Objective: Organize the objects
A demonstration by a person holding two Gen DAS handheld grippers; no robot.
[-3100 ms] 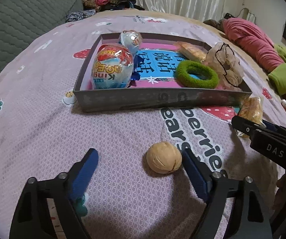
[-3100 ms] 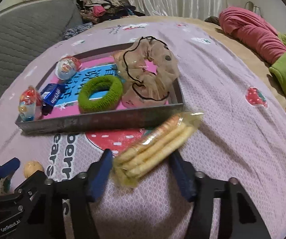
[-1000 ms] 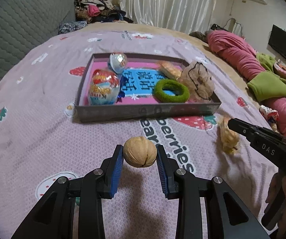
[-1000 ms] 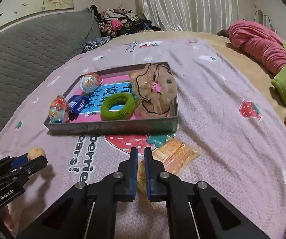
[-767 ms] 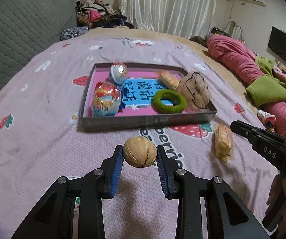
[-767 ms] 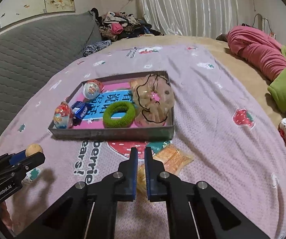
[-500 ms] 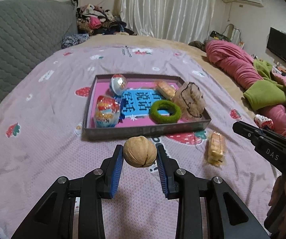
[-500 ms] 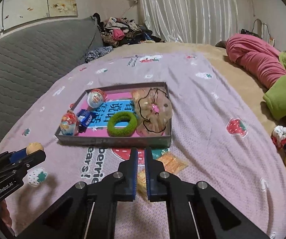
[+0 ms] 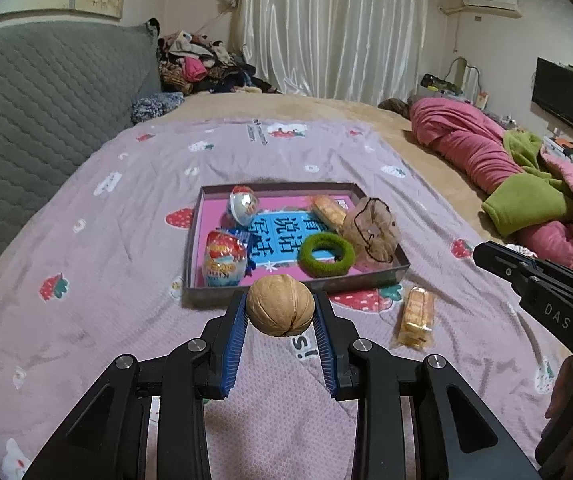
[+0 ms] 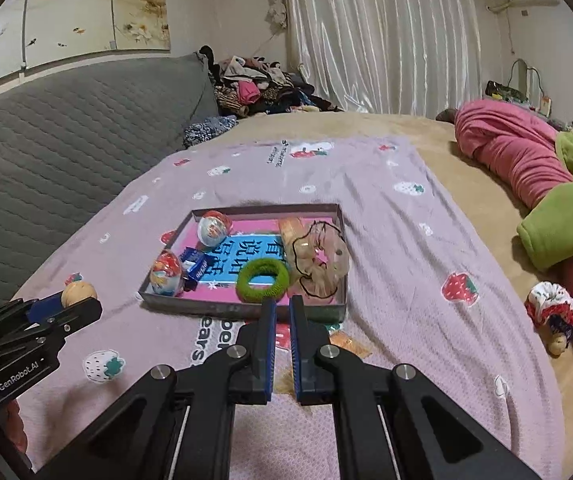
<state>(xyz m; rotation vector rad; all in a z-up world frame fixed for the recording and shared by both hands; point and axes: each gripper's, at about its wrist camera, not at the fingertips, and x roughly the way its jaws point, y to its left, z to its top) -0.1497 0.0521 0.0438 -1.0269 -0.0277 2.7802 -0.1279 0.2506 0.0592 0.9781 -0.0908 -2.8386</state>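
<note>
Left gripper [image 9: 279,312] pinches the round walnut [image 9: 279,305] at frame centre — it could roll free; right gripper [image 10: 280,312] closed, empty.

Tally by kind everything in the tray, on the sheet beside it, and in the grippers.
Foil-wrapped toy eggs: 2
Hair ties: 2, fuzzy green ring, sheer beige scrunchie
Clear cracker packets: 2, one in the grey tray, one on the sheet
Blue snack wrapper: 1
Tan walnut: 1, in the left gripper
Total: 8

cracker packet [image 10: 348,342] — half behind gripper [image 10: 282,312]
</note>
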